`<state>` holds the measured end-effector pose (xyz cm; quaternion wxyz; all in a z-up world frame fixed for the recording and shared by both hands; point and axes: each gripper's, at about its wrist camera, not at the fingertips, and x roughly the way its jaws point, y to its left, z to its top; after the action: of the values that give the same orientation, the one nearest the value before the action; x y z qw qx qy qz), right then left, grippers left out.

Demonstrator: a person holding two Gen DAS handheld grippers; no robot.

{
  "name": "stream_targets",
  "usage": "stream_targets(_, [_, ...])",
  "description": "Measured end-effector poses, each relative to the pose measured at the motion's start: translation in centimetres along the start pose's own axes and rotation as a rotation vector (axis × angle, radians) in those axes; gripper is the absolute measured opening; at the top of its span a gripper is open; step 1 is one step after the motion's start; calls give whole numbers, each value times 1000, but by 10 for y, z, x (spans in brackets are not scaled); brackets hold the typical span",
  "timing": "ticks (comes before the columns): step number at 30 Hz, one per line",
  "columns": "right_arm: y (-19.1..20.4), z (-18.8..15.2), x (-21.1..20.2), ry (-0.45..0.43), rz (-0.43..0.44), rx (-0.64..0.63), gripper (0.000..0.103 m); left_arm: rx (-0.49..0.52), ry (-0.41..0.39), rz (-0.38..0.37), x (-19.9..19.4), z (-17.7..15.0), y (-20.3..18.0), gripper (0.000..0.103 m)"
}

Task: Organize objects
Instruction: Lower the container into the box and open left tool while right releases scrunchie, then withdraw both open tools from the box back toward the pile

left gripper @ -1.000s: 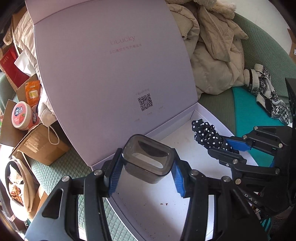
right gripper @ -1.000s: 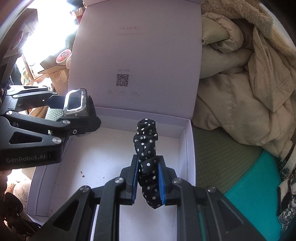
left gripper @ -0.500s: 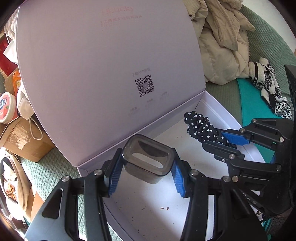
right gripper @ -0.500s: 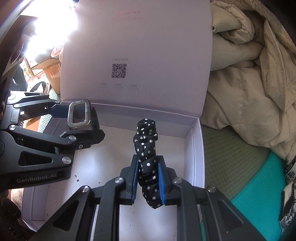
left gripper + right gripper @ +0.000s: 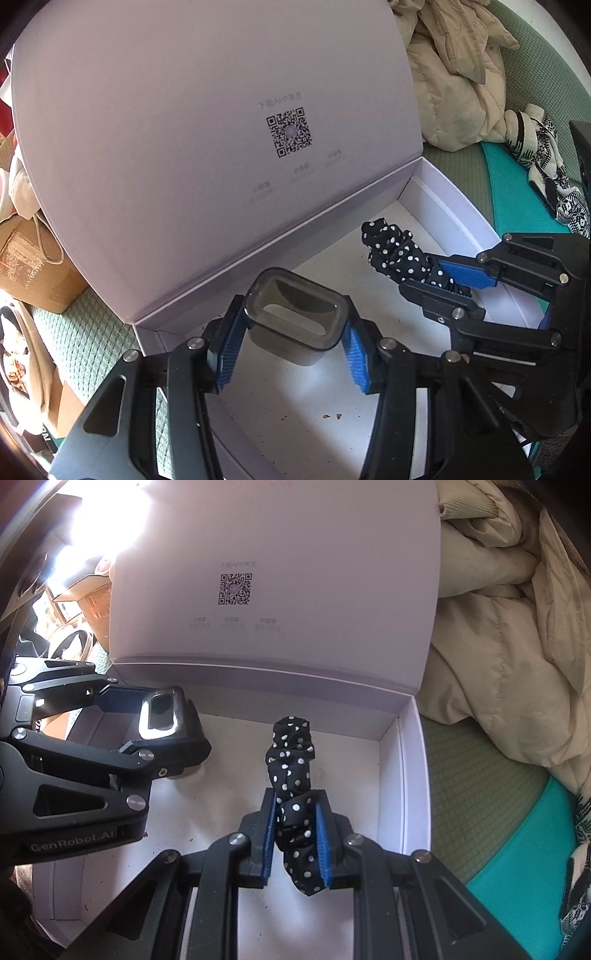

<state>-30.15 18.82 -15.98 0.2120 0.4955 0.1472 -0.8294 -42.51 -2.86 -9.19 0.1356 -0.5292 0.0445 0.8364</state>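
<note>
Both tongs were over the open box [image 5: 454,206], and each had something in its grip. The left tongs [image 5: 291,354] were clamped on a small grey cup [image 5: 295,328], blue pads pressed to its two sides, rim up and tilted a little toward the camera; from the right wrist view the same cup [image 5: 162,716] showed at the box's left side, close to the back wall. Whether its base touched the floor of the box could not be told. The right tongs [image 5: 295,834] were pinched tight on a black scrunchie [image 5: 291,771] with white dots, the bunched fabric sticking out ahead of the pads over the white floor, toward the right rear corner. In the left view that scrunchie [image 5: 395,251] sat just right of the cup, the two apart. The lid [image 5: 207,122] stood raised behind them, a QR code [image 5: 289,131] printed on its inside. A few dark crumbs [image 5: 330,416] lay on the box floor. Beyond the box's right wall, a beige jacket [image 5: 509,635] was heaped on the green quilted cover [image 5: 476,775], and patterned socks [image 5: 543,158] lay by a teal mat [image 5: 517,184].
</note>
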Motion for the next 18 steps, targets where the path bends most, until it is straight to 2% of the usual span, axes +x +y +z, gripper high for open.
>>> stream_targets(8, [-1, -3, -7, 5, -11, -1, 23, -14, 3, -1, 4, 4, -10, 48])
stream_targets(18, [-1, -8, -27, -8, -41, -2, 42, -29, -18, 11, -8, 4, -27, 49])
